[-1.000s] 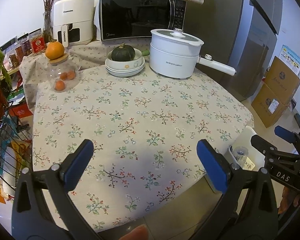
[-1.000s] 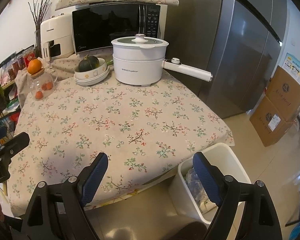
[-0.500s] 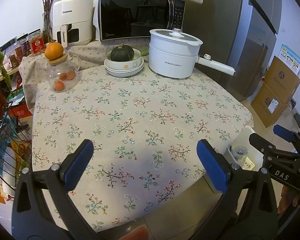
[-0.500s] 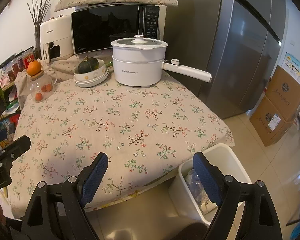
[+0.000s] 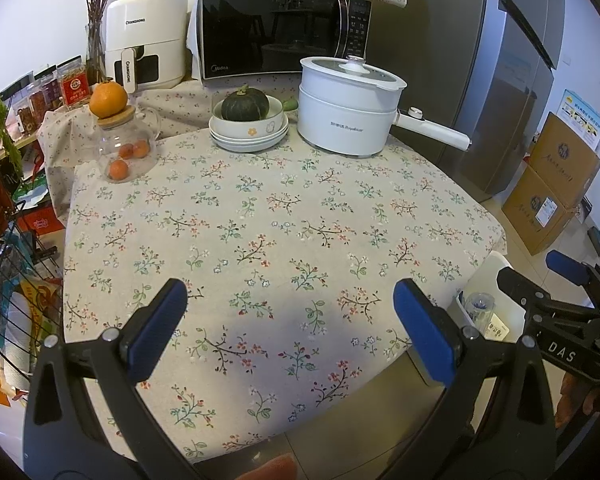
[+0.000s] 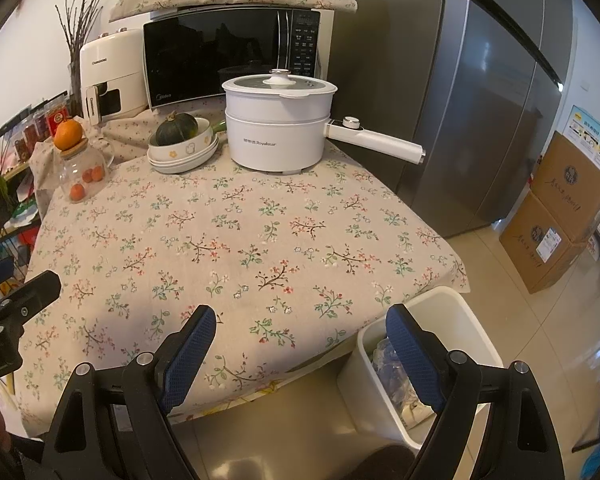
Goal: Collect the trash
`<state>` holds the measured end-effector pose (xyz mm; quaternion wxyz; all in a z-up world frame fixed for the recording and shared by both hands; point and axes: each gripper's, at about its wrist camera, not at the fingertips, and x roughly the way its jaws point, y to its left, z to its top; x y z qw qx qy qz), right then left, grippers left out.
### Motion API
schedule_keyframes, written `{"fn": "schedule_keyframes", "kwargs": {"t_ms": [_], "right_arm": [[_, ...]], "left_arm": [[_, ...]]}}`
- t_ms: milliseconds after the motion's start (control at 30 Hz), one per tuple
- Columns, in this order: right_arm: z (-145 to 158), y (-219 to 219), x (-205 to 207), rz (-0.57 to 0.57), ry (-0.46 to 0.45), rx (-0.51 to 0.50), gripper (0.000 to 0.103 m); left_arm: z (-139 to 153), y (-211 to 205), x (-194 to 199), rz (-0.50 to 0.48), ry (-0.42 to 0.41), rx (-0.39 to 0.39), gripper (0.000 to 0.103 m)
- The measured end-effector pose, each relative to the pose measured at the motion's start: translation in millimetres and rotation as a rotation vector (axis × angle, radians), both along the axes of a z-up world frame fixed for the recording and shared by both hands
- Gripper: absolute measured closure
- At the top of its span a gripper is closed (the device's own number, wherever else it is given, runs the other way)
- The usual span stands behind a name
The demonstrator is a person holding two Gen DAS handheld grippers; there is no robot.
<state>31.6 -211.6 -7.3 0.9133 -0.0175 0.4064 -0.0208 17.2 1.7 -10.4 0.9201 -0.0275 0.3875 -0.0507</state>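
A white trash bin point(image 6: 452, 312) stands on the floor at the table's front right corner, with clear plastic trash point(image 6: 384, 364) inside. In the left wrist view the bin point(image 5: 496, 264) shows a clear bottle point(image 5: 478, 306) in it. My left gripper point(image 5: 288, 320) is open and empty above the table's front edge. My right gripper point(image 6: 300, 352) is open and empty, over the table's front edge beside the bin. No loose trash shows on the floral tablecloth point(image 5: 260, 220).
At the table's back stand a white pot with a long handle point(image 6: 280, 124), stacked bowls with a green squash point(image 6: 180, 140), a glass jar with an orange on top point(image 6: 78, 168), a microwave point(image 6: 228, 52) and an air fryer. A fridge and cardboard boxes point(image 6: 560, 216) stand at right.
Both views have shifted very slightly; the grippers stay open and empty over the table's front edge. Nothing on the table has moved.
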Motion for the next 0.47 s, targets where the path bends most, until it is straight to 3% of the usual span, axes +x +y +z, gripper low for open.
{"fn": "schedule_keyframes", "kwargs": {"t_ms": [467], "right_arm": [[-0.1, -0.1, 0.5, 0.001, 0.000, 0.001, 0.014]], "left_arm": [[-3.1, -0.3, -2.7, 0.001, 0.005, 0.003, 0.001]]}}
